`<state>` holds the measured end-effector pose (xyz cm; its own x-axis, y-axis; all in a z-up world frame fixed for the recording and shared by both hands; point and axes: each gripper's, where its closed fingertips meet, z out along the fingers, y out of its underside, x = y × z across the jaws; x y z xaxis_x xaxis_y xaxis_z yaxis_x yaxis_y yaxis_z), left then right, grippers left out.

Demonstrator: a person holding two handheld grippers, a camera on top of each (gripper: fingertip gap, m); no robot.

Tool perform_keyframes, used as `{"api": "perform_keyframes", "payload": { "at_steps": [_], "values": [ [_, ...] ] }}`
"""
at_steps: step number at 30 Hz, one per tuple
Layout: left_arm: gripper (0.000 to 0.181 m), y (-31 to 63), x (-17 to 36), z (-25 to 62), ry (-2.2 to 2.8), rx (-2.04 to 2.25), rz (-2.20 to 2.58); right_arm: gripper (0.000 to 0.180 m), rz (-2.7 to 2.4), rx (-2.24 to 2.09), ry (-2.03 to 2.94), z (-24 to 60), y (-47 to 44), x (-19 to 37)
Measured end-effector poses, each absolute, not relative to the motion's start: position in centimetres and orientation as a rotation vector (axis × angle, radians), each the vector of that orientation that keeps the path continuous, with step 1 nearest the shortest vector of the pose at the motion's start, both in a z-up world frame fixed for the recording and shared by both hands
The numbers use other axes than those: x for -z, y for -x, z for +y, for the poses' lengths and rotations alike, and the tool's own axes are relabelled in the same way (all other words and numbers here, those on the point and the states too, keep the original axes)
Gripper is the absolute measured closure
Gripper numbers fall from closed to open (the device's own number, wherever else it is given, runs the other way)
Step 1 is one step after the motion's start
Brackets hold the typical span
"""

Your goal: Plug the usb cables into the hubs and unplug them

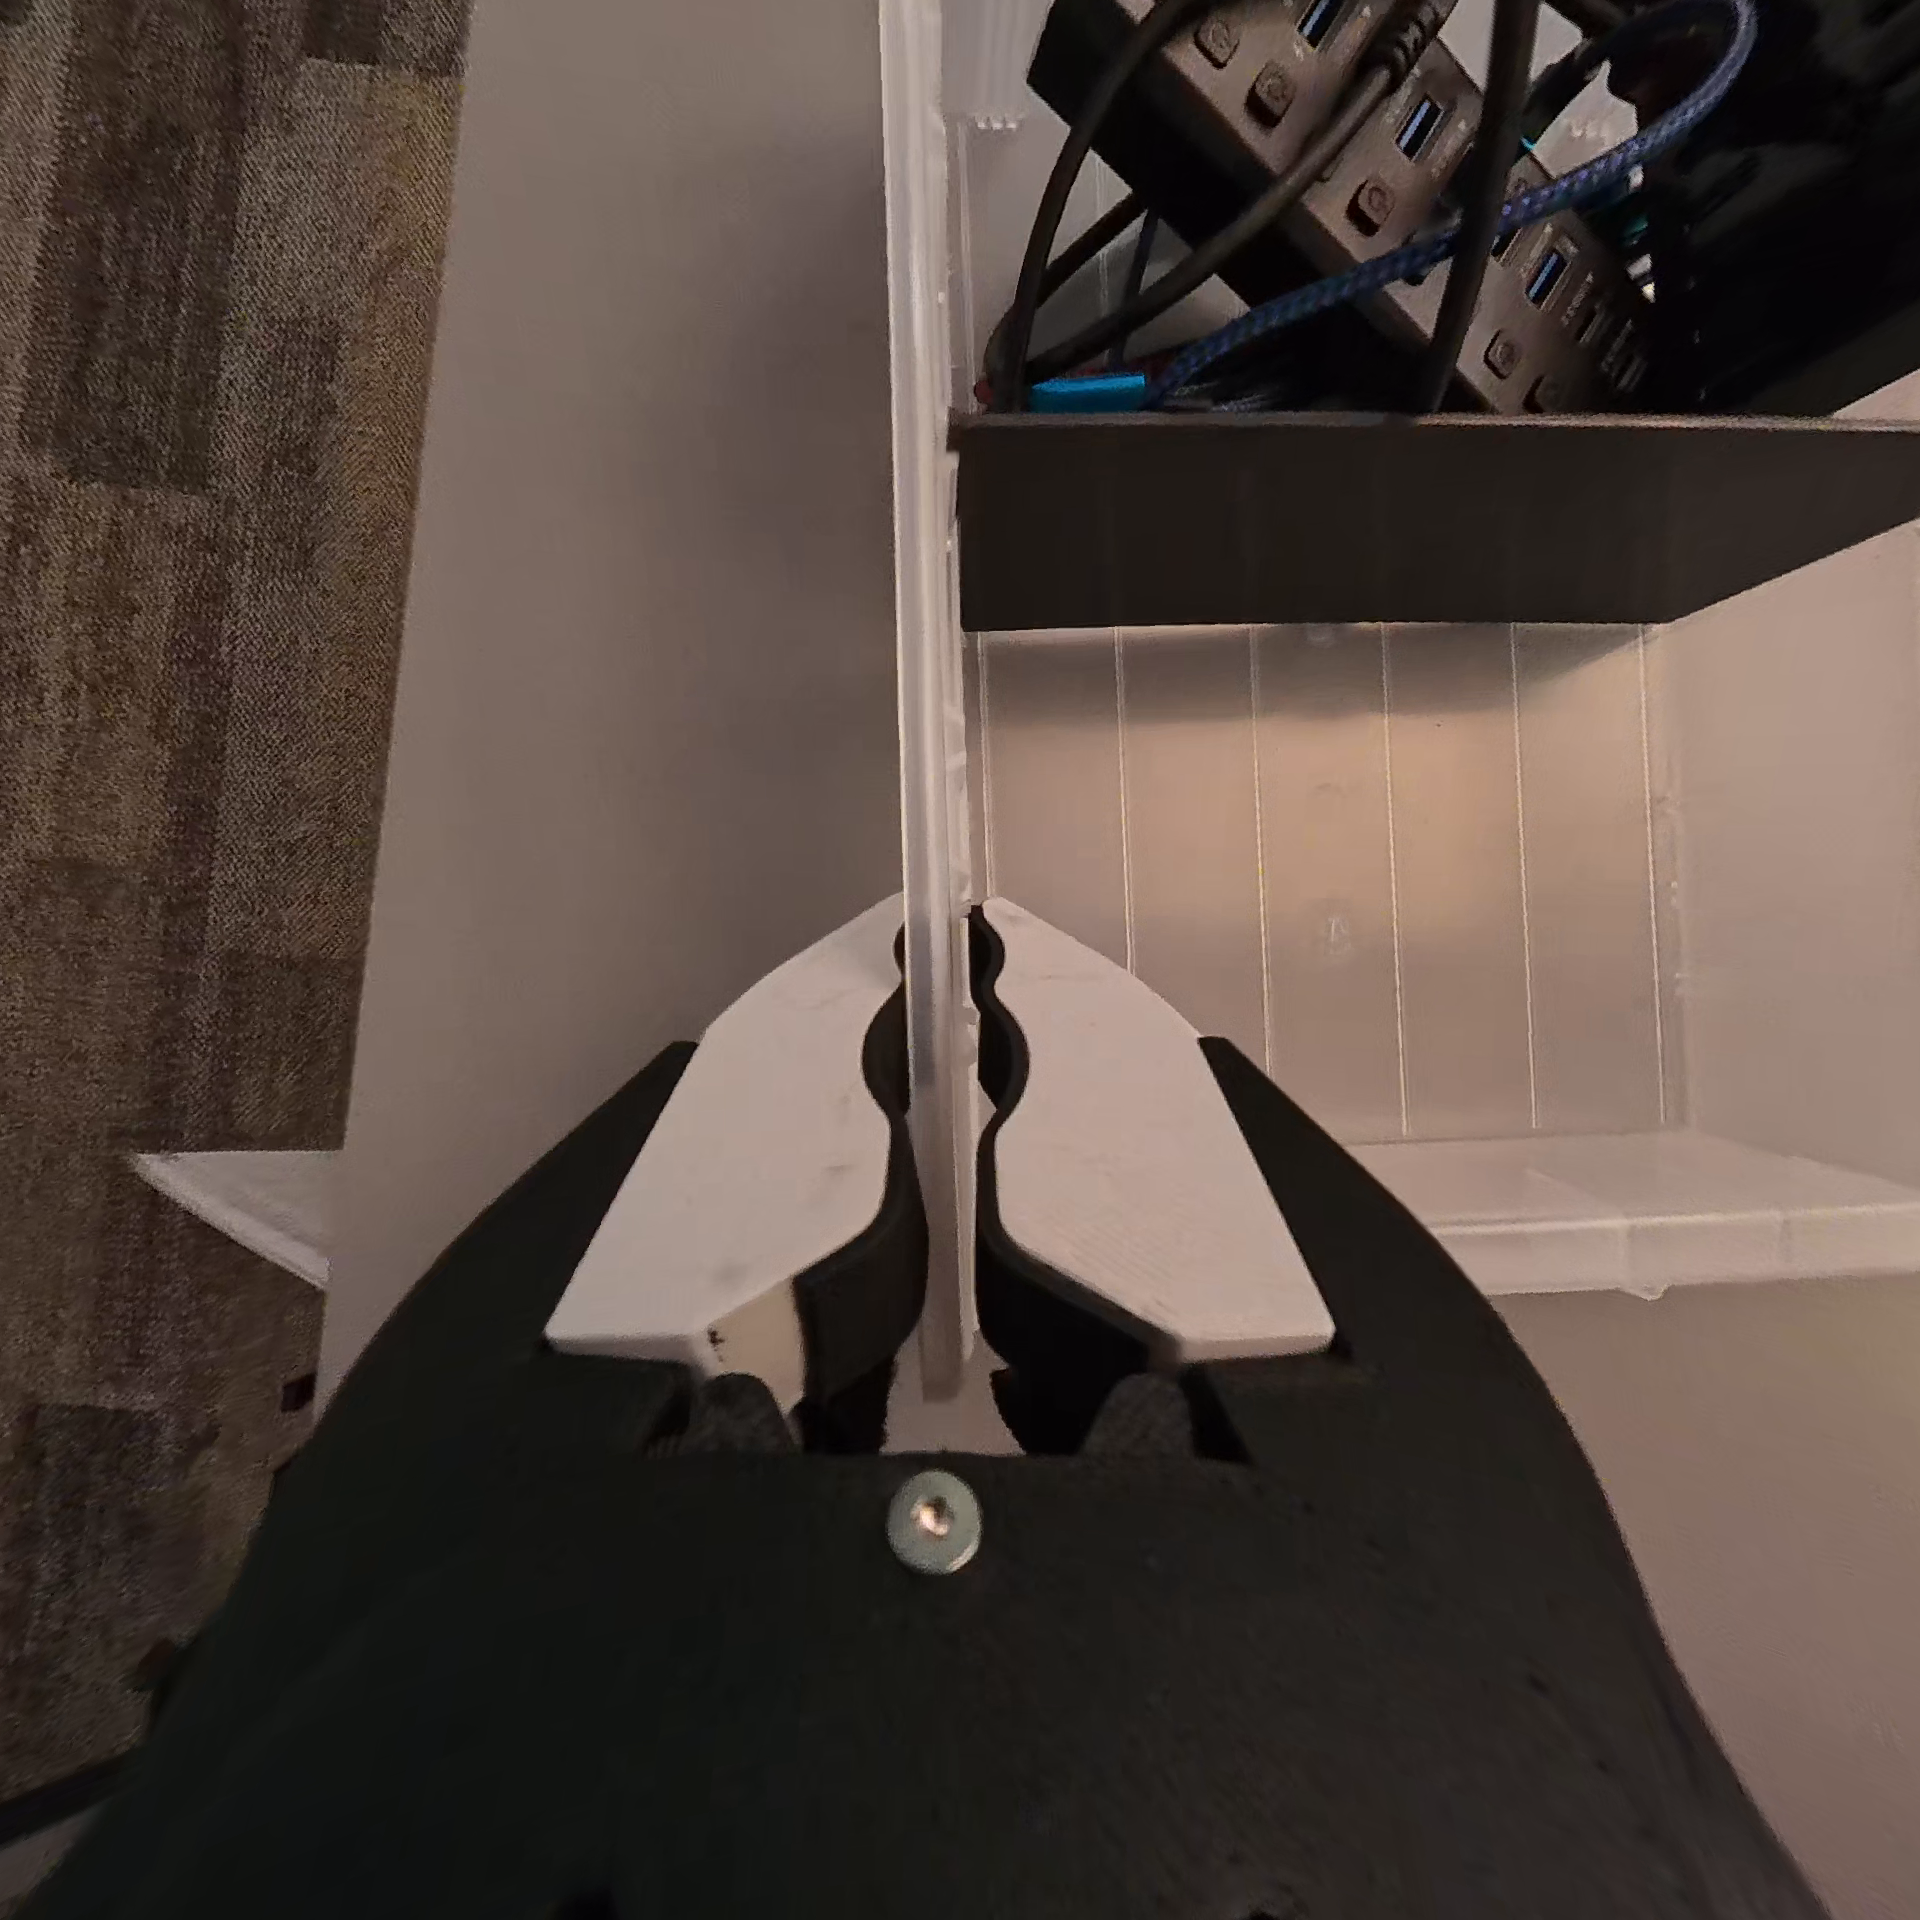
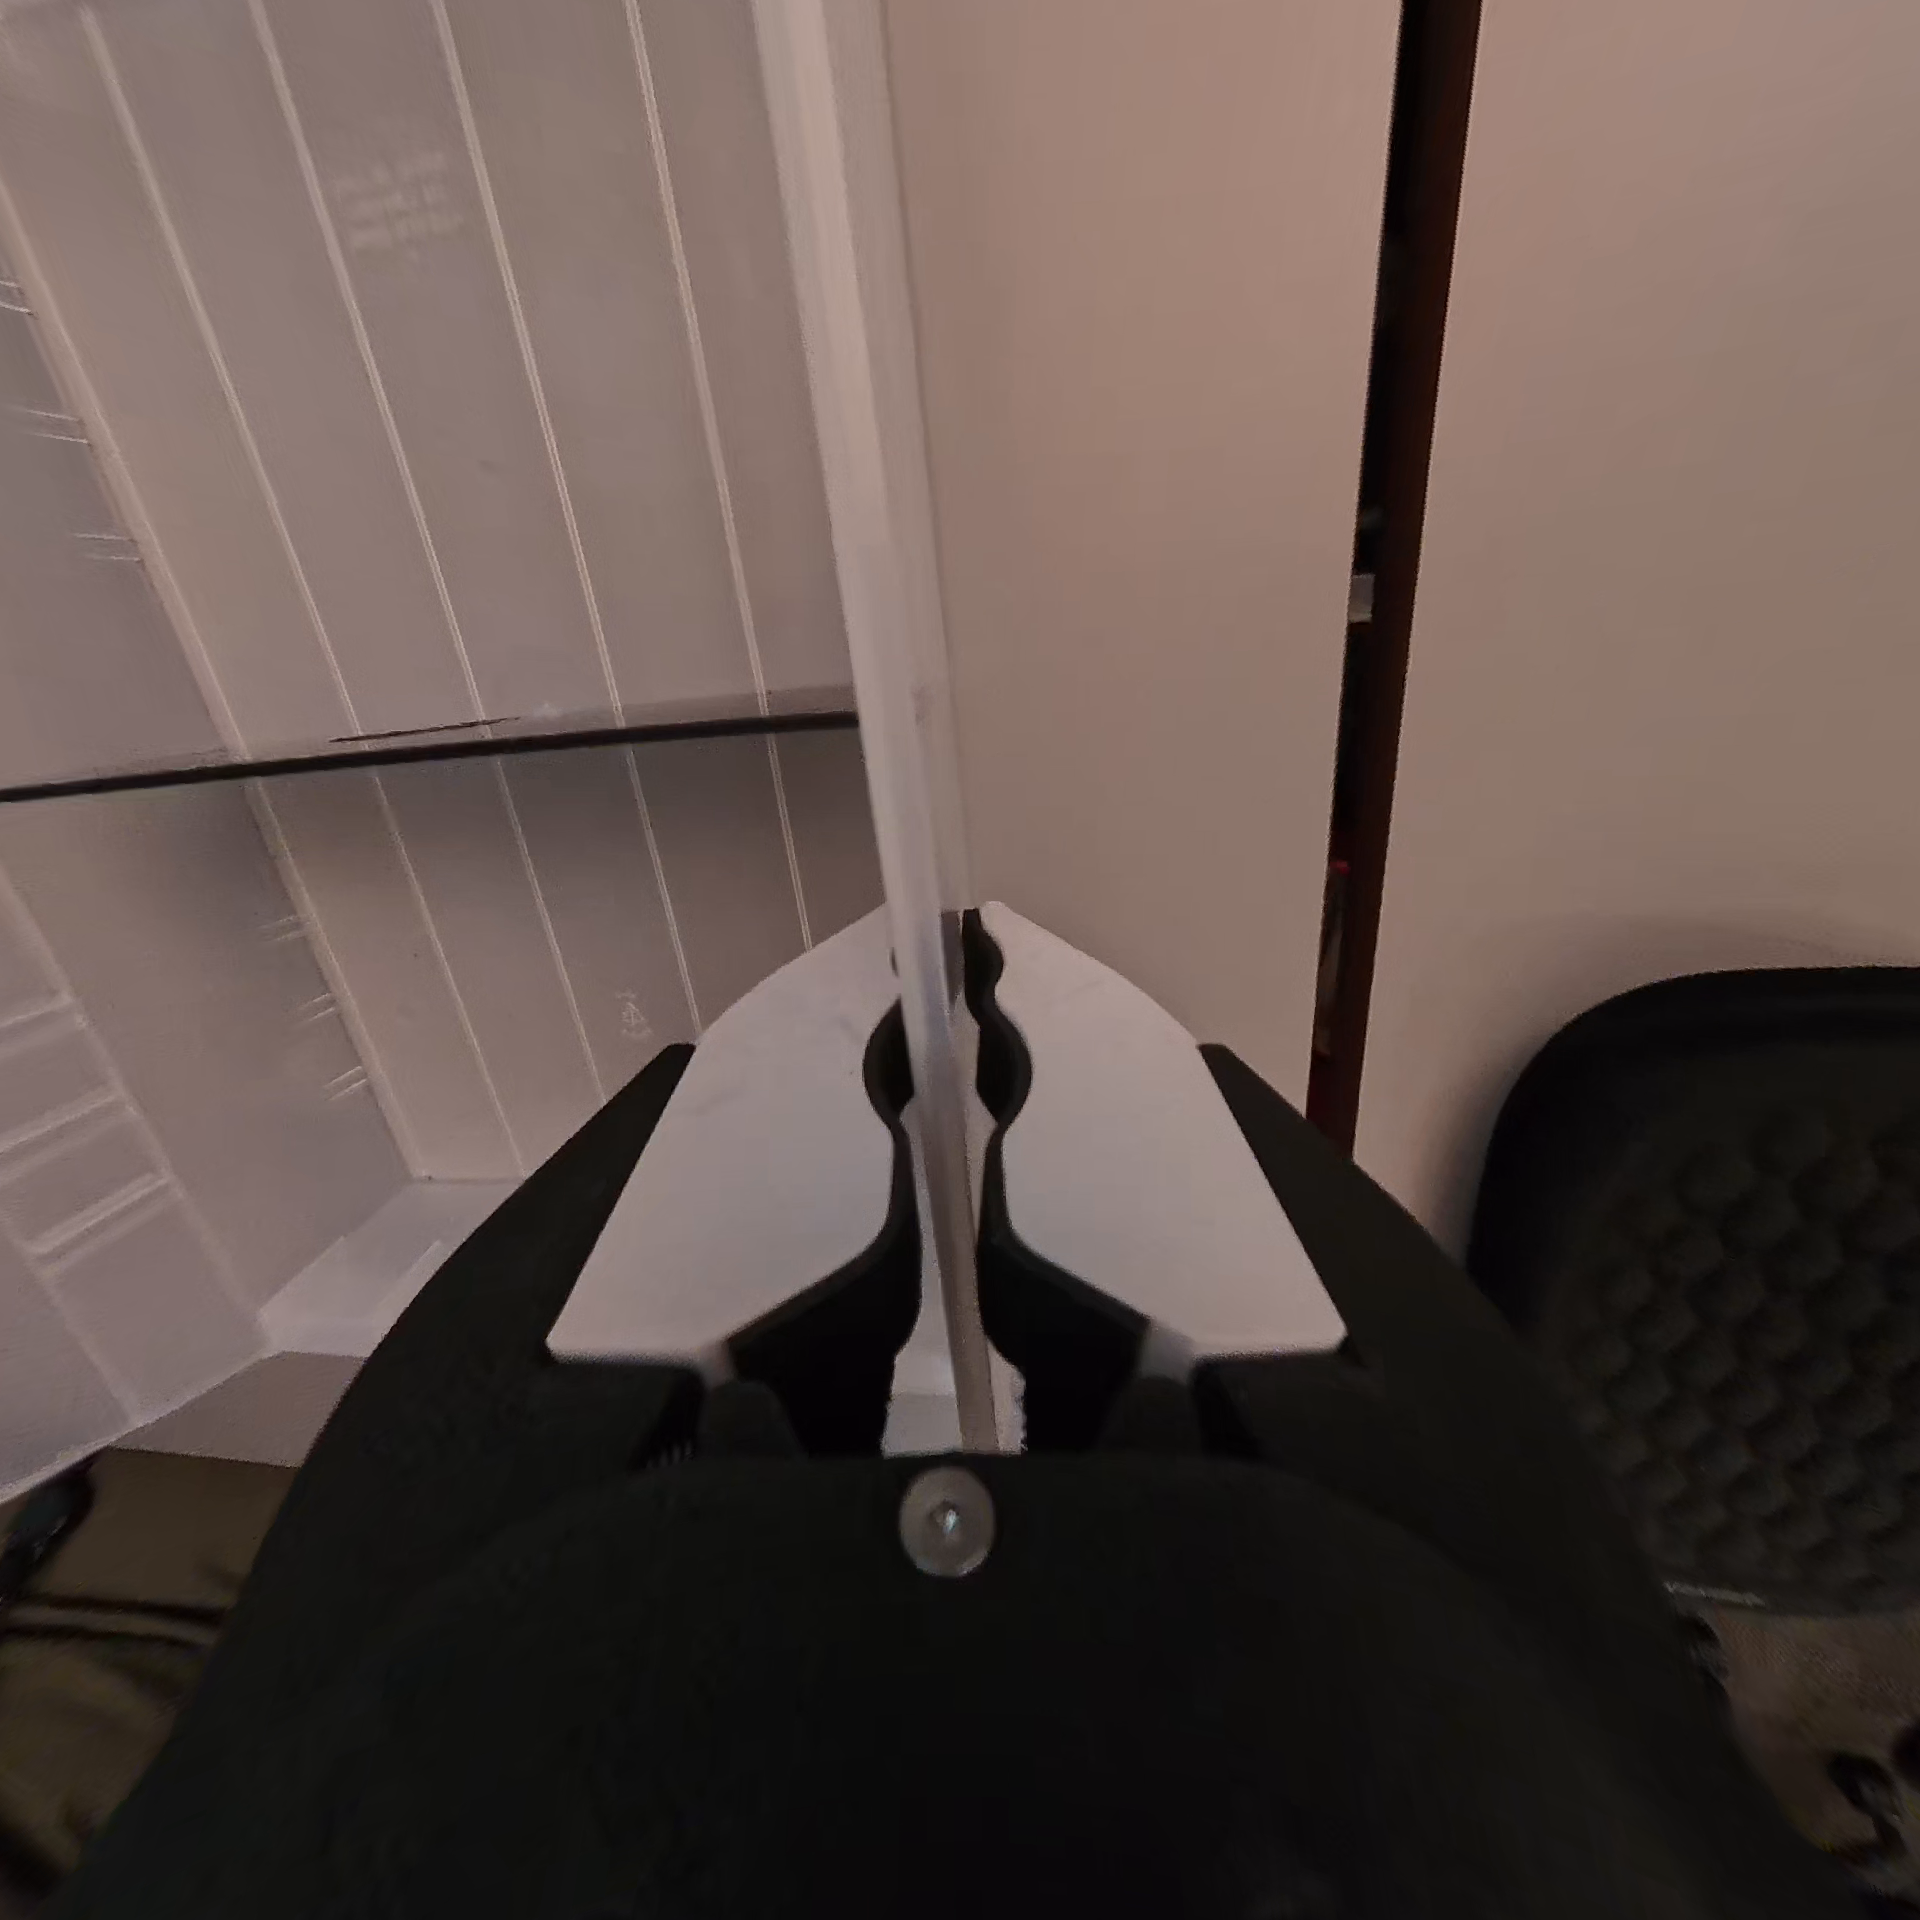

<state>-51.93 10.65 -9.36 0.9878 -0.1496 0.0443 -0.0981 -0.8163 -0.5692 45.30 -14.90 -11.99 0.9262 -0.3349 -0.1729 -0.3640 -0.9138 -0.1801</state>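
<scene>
**Both grippers clamped on the bin walls, hubs not touched yet**

Plain pale wall and patchy brown carpet (image 1: 208, 520) are all the backdrop we get, so not much of a room to speak of.

Closest to us, our left gripper (image 1: 938, 920) has its fingers pinching the thin edge of a clear plastic bin wall (image 1: 920, 623), which runs straight up between them. Our right gripper (image 2: 940, 920) is doing the same: fingers squeezed onto the bin's opposite wall edge (image 2: 883, 520), seen end-on, with the ribbed clear panel (image 2: 416, 468) off to its left. Off to the right of that view sit a dark mesh chair (image 2: 1714, 1299) and a dark vertical strip (image 2: 1403, 520) on the wall.

Further up in the left view, a black tray (image 1: 1403, 520) sits inside the bin. Past its rim are the usb hubs (image 1: 1382, 177), dark grey bars with blue ports and small buttons, tangled with black cables (image 1: 1049, 229) and a blue braided cable (image 1: 1299, 322). Some cables seem to reach the hubs, but we can't tell which are seated.

So we reckon we're just handling the bin, nothing plugged or unplugged by us yet. What could go wrong: those walls are thin and slick, so uneven lifting could let one slip from the fingers, tipping the tray and yanking the cable tangle.
</scene>
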Motion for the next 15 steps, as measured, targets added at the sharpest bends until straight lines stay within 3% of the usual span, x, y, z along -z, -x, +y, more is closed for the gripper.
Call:
{"api": "perform_keyframes", "payload": {
  "at_steps": [15],
  "values": [
    [0.176, 55.8, 9.2, 11.1, 2.477, 0.228, -0.034, 0.174, 0.453, -0.224, 2.865, -15.1, -45.1, 12.1]
  ]
}}
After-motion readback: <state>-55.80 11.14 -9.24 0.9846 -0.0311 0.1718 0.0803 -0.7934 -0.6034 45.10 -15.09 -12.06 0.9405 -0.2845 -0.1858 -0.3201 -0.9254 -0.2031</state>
